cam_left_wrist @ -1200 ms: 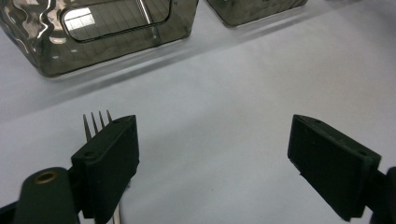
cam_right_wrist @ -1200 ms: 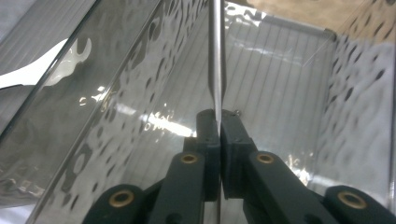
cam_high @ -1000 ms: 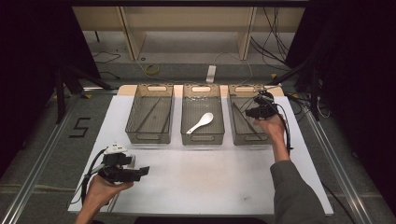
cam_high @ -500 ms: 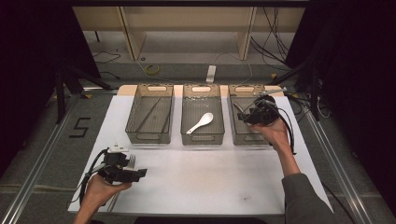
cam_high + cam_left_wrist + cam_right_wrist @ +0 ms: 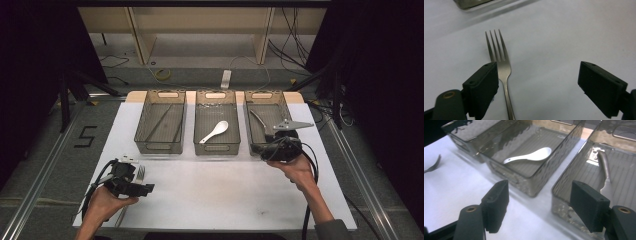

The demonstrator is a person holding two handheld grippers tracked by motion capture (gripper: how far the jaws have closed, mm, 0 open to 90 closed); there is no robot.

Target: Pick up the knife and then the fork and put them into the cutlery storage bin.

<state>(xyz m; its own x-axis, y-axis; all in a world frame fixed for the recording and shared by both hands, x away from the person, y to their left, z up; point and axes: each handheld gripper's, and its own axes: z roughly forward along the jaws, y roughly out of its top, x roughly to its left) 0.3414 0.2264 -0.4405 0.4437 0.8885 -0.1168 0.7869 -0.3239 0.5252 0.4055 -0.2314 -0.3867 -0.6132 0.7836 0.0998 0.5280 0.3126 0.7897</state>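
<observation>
Low in the left of the high view, the left gripper (image 5: 131, 181) hovers over a steel fork (image 5: 500, 65) that lies flat on the white worktop (image 5: 225, 190). Its fingers (image 5: 482, 87) stand wide apart, empty, with the fork's neck just inside the left one and nothing pressing on it. The fork's tines point toward the top of the left gripper view.

At the right of the high view, the right gripper (image 5: 260, 148) sits at the near end of the right-hand bin (image 5: 252, 131), fingers having just been opening and now well apart with nothing between them. A metal utensil (image 5: 604, 168) lies in that bin. A white spoon (image 5: 215, 132) lies in the middle bin (image 5: 217, 147), and the left bin (image 5: 161, 146) stands beside it.
</observation>
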